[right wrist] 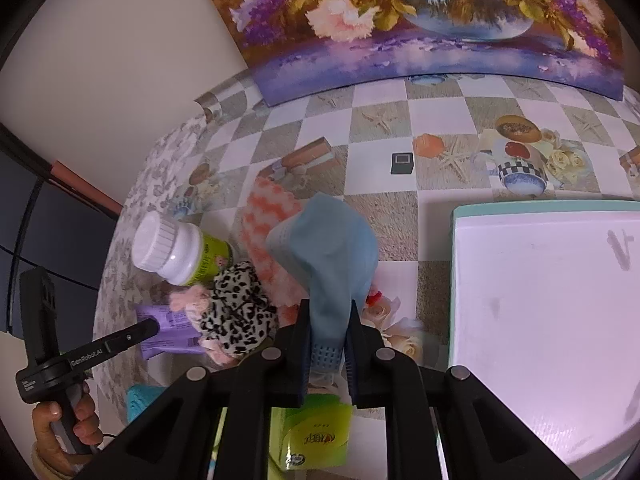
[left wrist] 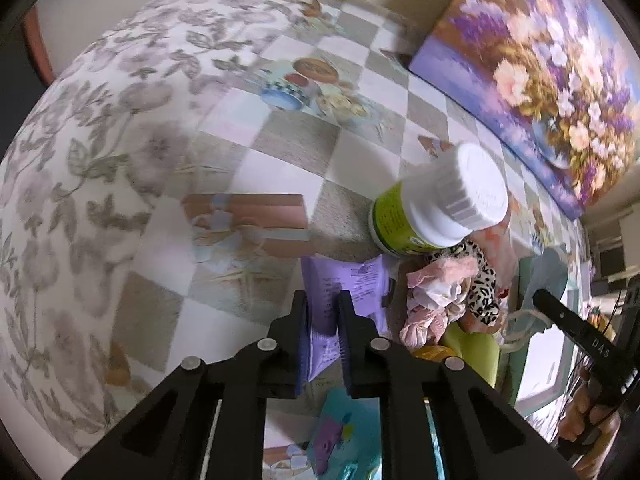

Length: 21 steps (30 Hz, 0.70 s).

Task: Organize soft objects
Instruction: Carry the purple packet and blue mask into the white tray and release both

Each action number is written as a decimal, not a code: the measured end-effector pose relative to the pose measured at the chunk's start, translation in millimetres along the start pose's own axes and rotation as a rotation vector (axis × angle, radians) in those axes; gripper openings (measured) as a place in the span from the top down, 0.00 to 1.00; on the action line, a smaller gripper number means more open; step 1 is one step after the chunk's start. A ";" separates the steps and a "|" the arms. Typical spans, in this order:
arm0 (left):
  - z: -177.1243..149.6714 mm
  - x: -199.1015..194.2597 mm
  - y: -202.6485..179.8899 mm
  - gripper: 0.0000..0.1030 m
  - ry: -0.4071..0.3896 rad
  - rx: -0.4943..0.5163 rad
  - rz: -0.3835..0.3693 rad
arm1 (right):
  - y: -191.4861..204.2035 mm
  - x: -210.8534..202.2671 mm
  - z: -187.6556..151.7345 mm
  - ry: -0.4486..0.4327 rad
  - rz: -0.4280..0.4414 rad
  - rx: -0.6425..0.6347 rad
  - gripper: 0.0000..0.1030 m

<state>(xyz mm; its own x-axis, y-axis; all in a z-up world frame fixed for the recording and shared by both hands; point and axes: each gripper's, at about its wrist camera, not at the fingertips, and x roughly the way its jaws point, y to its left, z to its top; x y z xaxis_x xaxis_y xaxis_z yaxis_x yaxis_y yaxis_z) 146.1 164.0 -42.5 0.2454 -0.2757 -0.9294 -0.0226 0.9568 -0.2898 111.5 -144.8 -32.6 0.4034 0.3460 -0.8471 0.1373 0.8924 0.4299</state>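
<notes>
Risk, purple packet: the left gripper (left wrist: 323,312) has the purple packet (left wrist: 344,280) only by its near edge, so most of it hangs free beyond the pads; I would guess it could swing or slide out if the hand tilts sharply.
Risk, bottle: the white-capped green bottle (left wrist: 436,204) stands just beside the soft pile and leans over it in the left wrist view; a dragged corner of cloth or packet might knock it over.
Risk, pile: the leopard-print cloth (right wrist: 236,308) and the pink frilly cloth (left wrist: 432,300) lie tangled together close to both grippers, so a lifted item might snag and pull them along.
Risk, blue cloth: it droops far beyond the jaws and its far end rests on the orange-and-white towel (right wrist: 264,216); a loose fold could catch on the tray's edge.
Left gripper: jaws drawn close together, clamped on the purple packet, near and left of the pile.
Right gripper (right wrist: 328,340): jaws nearly together, pinching the near end of the light blue cloth (right wrist: 332,248).
Tray: the white tray with a teal rim (right wrist: 454,240) sits to the right of the blue cloth, nothing visible in it; it looks a likely place for the soft things, though I can't be sure.
Table: checked tablecloth (right wrist: 384,116), a flower painting (right wrist: 420,20) propped at the far edge.
Near edge: a green box (right wrist: 312,432) lies below the right gripper.
</notes>
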 end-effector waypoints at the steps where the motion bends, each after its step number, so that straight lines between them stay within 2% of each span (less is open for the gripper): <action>1: -1.1 -3.8 2.5 0.88 -0.005 -0.009 -0.001 | 0.0 -2.5 -0.7 -0.004 0.004 0.002 0.86; 5: -6.1 -27.1 6.9 0.89 -0.046 -0.045 -0.003 | -1.2 -15.5 -2.3 -0.027 0.014 0.008 0.86; 11: -10.9 -82.2 -12.2 0.89 -0.184 -0.056 -0.038 | -6.7 -49.0 -5.9 -0.084 0.020 0.024 0.86; 16: -23.7 -124.4 -59.3 0.89 -0.288 -0.012 -0.103 | -15.1 -84.0 -12.6 -0.145 -0.007 0.036 0.86; 21: -40.5 -127.8 -121.9 0.89 -0.300 0.066 -0.167 | -34.1 -111.4 -22.4 -0.182 -0.080 0.065 0.86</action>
<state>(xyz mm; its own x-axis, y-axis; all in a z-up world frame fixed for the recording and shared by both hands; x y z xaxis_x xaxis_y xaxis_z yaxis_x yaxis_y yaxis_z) 78.3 78.8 102.3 0.5144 -0.3986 -0.7593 0.1019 0.9076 -0.4073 41.7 -207.3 40.1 0.5445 0.2113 -0.8117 0.2317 0.8922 0.3876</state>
